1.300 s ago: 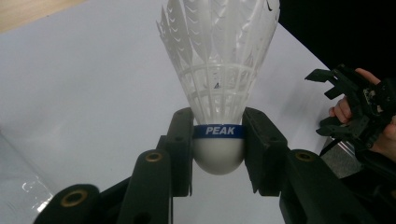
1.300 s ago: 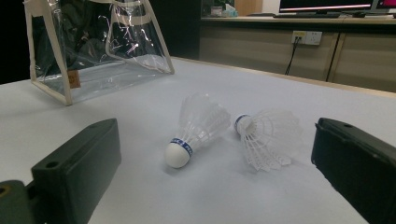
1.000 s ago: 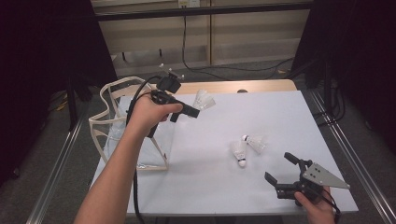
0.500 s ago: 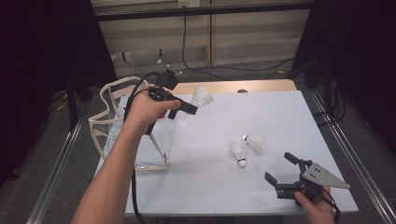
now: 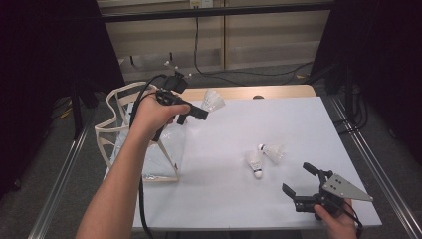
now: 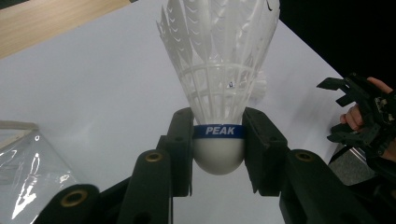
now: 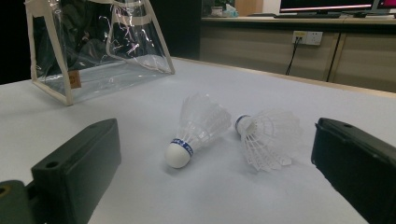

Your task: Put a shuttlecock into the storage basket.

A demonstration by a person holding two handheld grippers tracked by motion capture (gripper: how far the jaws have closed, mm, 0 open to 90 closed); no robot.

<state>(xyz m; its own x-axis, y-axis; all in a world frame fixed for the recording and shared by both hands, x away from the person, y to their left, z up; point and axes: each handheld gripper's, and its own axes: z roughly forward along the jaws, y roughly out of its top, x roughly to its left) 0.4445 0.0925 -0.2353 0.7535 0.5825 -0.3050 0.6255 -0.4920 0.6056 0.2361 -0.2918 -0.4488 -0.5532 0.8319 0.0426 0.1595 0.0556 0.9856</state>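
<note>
One shuttlecock (image 6: 218, 100) is clamped at its cork in the left tongs (image 5: 198, 113), held beside the clear bag (image 5: 130, 140), not in yet. Two more shuttlecocks (image 5: 263, 157) lie on the table (image 5: 298, 124); right tongs (image 5: 300, 180) gape, empty.

Open white table (image 5: 298, 129) lies ahead; two shuttlecocks (image 5: 263, 157) mid-table and the clear bag (image 5: 149, 149) at left obstruct.

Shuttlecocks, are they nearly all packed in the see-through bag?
Not yet. None shows inside the clear bag. The left tongs grip one shuttlecock by its cork base. Two more shuttlecocks lie on the white table, before the open right tongs.
</note>
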